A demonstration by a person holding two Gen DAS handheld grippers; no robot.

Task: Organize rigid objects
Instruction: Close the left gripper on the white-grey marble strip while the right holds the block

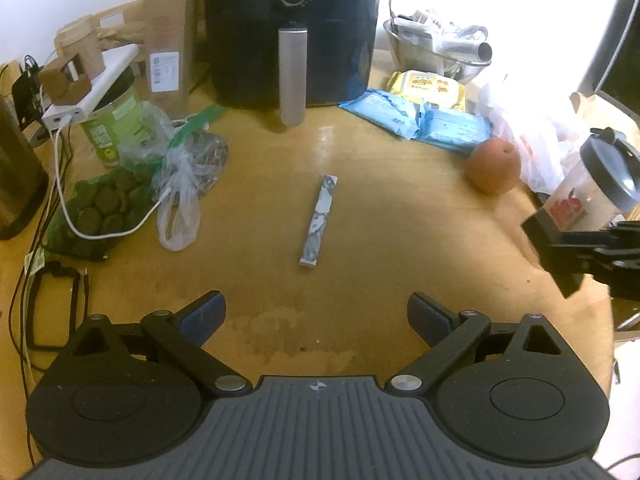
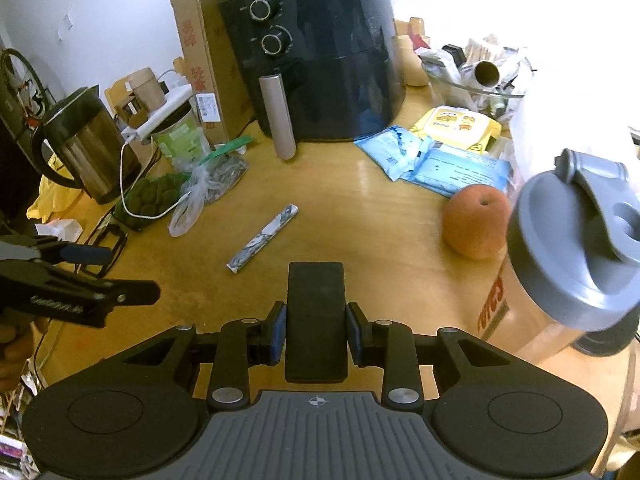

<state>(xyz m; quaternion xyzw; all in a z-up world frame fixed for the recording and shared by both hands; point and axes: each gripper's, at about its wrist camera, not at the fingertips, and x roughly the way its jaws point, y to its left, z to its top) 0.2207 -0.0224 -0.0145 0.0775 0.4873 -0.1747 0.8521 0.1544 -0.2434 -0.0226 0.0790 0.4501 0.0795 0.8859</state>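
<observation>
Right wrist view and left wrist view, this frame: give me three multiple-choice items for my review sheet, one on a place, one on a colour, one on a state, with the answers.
1. Where does the slim patterned stick lie?
A. On bare table in front of the air fryer
B. Inside the metal bowl
C. On top of the kettle

2. What colour is the shaker bottle's lid?
A. Red
B. Grey
C. Green

3. How do the right gripper jaws stand?
A. Wide open and empty
B. Closed on the orange fruit
C. Closed on a flat black block

Answers:
1 A, it lies alone on the wood, touching nothing.
2 B, the flip-top lid is plainly grey.
3 C, both blue pads press the block's sides, while the left gripper is open and empty.
</observation>
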